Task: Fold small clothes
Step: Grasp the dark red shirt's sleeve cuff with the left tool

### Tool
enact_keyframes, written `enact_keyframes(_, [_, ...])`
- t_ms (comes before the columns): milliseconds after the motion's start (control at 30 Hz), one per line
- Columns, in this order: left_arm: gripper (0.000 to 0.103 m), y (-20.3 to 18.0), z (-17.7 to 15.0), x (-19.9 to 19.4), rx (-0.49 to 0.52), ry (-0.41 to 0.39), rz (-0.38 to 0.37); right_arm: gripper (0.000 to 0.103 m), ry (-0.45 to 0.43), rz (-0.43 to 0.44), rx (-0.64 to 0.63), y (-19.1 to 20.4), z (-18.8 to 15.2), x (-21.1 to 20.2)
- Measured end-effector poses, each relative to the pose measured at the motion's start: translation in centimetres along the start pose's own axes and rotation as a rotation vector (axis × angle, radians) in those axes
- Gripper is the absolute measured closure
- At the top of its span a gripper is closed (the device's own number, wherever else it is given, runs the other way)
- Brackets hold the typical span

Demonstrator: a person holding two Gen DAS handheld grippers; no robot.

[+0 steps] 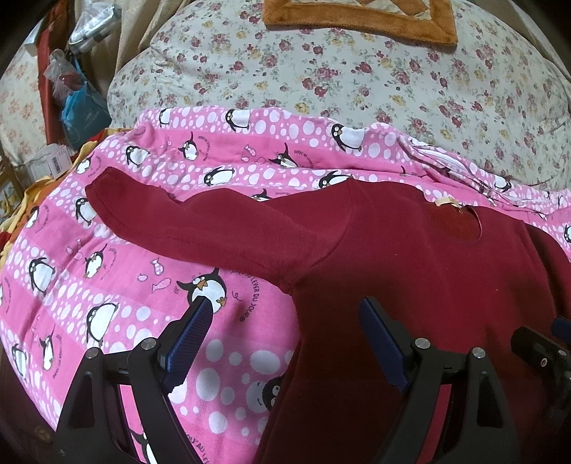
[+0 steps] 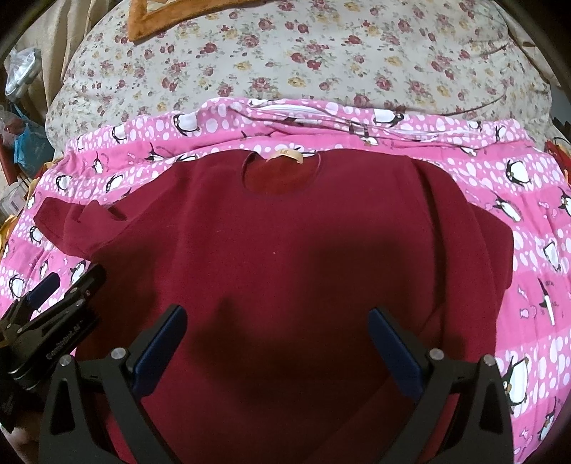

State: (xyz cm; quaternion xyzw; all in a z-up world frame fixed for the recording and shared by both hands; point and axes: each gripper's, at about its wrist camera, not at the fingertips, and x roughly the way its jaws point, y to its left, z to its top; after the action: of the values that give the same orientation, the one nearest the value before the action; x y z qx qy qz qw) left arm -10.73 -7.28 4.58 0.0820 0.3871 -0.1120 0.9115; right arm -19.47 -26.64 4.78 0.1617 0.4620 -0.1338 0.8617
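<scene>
A dark red long-sleeved top [image 2: 285, 242] lies flat on a pink penguin-print blanket [image 2: 528, 250], neck opening with a tan label [image 2: 285, 155] at the far side. Its left sleeve [image 1: 200, 221] stretches out to the left; the right sleeve lies folded in over the body [image 2: 464, 228]. My left gripper [image 1: 285, 317] is open above the top's left side edge, below the armpit, holding nothing. My right gripper [image 2: 276, 321] is open above the lower middle of the top, holding nothing. The left gripper also shows at the left edge of the right wrist view [image 2: 53, 296].
A floral quilt [image 1: 357, 78] is bunched up behind the blanket, with an orange-brown fleece cushion [image 1: 357, 18] on it. Bags and boxes [image 1: 78, 103] are piled at the far left beside the bed.
</scene>
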Motion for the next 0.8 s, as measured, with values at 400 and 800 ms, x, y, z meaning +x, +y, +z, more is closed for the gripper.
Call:
enact_keyframes(400, [0.036, 2.2, 1.0, -0.1, -0.062, 0.015, 0.008, 0.000, 0.008, 0.010, 0.013, -0.4, 0.2, 0.4])
enact_keyframes(800, [0.036, 13.7, 6.4, 2.1, -0.225, 0.019, 0.250, 0.000, 0.021, 0.044, -0.010, 0.0, 0.6, 0.7])
